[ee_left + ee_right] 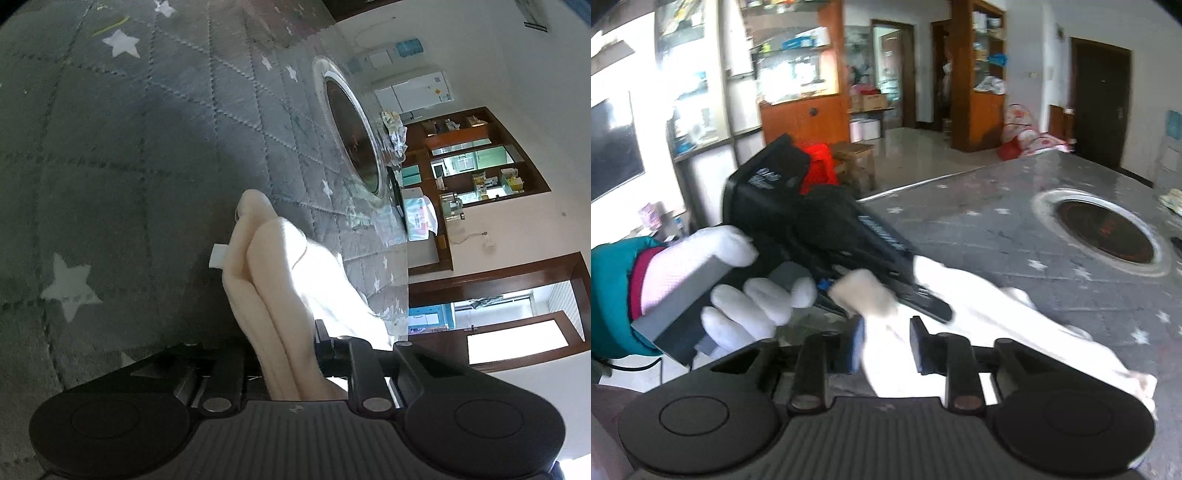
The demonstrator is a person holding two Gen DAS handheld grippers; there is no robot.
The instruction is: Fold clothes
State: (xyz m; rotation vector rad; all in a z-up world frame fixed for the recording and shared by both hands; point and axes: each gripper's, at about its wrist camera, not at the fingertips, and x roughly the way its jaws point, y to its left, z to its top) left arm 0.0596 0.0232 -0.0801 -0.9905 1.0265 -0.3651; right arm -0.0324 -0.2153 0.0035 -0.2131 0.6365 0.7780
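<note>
A cream cloth [280, 280] is bunched in folded layers over the grey star-patterned table cover [129, 166]. My left gripper [280, 350] is shut on it, the layers squeezed between both fingers. In the right wrist view a white-gloved hand [753, 310] holds that left gripper [882, 301], which clamps a cream lump of the cloth [979, 314]. The cloth runs on between the fingers of my right gripper [886, 350]. Those jaws stand a little apart around it, loose rather than pinching.
A round metal-rimmed hole [1104, 230] is set in the table, to the right and further back. A teal sleeve [609, 295] comes in from the left. Wooden shelves [801, 92], a red stool [820, 166] and doorways lie beyond the table edge.
</note>
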